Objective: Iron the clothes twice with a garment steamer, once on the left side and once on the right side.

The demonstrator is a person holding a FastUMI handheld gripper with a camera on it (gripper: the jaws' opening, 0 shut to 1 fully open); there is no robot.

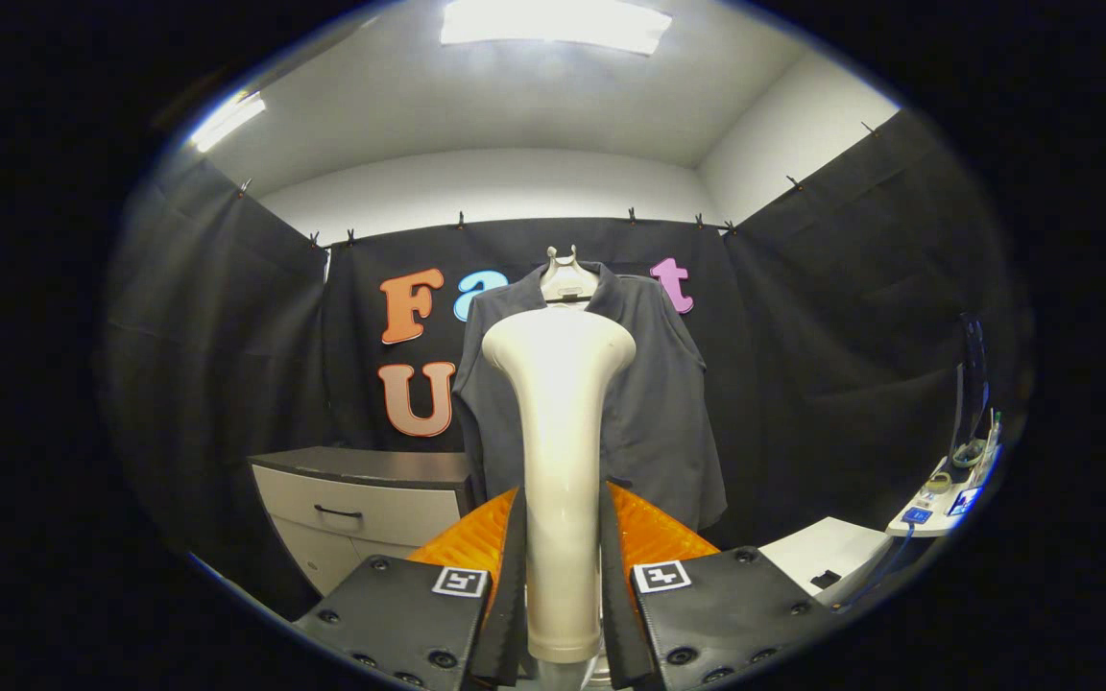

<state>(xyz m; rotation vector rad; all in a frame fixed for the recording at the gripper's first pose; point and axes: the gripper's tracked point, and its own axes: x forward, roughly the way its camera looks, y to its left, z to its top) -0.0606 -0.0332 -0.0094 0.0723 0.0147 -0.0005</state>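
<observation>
Dark shirt (654, 403) on a pale hanger (567, 278), well beyond the tongs (563, 576), hanging flat against the cloth wall; matte woven fabric, collar open, hem loose. Ahead and to the left of the tongs, a cabinet (361, 509) with a dark top and a pale drawer front. Between the fingers, the steamer (561, 432): smooth cream plastic, a slim neck flaring to a broad rounded head, upright. The tongs pinch the neck, both fingers pressed on its sides. Step in hand, as judged: approach, steamer carried but not yet at the cloth. The next move calls for closing the gap toward one side of the shirt, probably the left; whether steam issues cannot be seen.
</observation>
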